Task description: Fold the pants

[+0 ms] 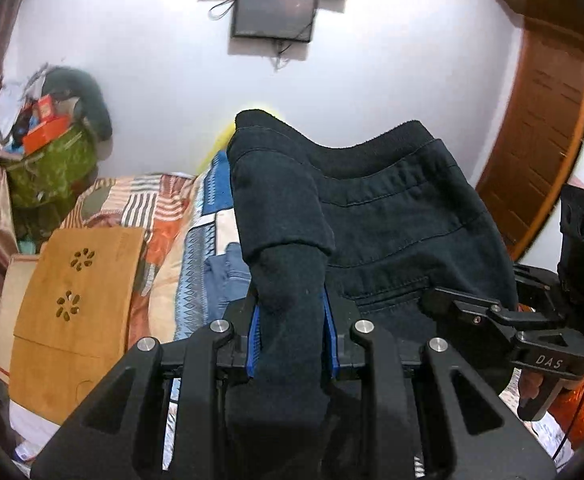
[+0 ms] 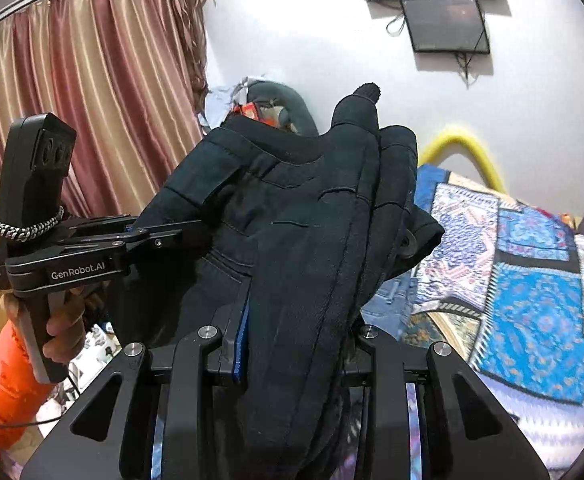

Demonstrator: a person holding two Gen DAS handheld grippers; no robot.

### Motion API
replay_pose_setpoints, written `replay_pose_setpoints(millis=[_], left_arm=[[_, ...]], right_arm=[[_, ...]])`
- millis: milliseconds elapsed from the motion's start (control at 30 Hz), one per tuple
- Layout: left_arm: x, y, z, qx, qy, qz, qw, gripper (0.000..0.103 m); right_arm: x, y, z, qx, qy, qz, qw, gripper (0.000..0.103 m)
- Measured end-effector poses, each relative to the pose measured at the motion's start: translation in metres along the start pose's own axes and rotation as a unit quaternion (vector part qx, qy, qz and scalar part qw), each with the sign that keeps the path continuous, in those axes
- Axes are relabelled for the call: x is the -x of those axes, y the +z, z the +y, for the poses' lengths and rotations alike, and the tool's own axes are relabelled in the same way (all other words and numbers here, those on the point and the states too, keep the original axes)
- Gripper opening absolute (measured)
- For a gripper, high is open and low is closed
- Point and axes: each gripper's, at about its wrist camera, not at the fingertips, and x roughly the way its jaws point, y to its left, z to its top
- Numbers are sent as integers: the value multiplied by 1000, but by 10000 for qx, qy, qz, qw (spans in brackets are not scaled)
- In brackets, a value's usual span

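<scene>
The black pants (image 1: 392, 216) hang in the air above the bed, held by both grippers at the waistband. My left gripper (image 1: 292, 336) is shut on a bunched fold of the pants between its blue pads (image 1: 255, 340). My right gripper (image 2: 296, 344) is shut on a thick bunch of the same pants (image 2: 292, 208), which hides its fingertips. The right gripper (image 1: 492, 320) also shows in the left wrist view, clamped on the pants' right side. The left gripper (image 2: 163, 240) shows in the right wrist view, clamped on their left side.
A patterned quilt (image 2: 532, 280) covers the bed below, with blue jeans (image 2: 388, 300) lying on it. A wooden lap desk (image 1: 75, 312) rests at the left. A cluttered green bag (image 1: 47, 164), curtains (image 2: 91, 100), a wooden door (image 1: 544, 120) and a wall screen (image 1: 271, 16) surround the bed.
</scene>
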Motion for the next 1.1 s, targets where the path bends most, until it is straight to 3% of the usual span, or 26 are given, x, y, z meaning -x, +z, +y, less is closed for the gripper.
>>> replay_pose_setpoints(millis=[167,433,633,800,867,1100], left_arm=[[-65,-10,34,137,168,344,9992,25],[-175,-44,67,324,-2,1052,9939,25],[-229,-77,78,431,-123,1626,9857,27],[-233,-91,89,538,-83,1609,9855,43],[-226,-94,93,545,-25,1620,9853,45],[-187,-91,106,277,820,1550,9841,47]], right_arm=[[-61,-9,-31,-305,75,438,9985,29],[-140,-43,-82,-625,-43,1256,9901,29],[-168,-69,-105,-759,-78,1847,9798,30],[-154,-71,-99,-701,-101,1869,9798,34],[-145,-74,-100,-711,-156,1886,9794,35],[-108,-79,-108,-531,-640,1787,9804,36]])
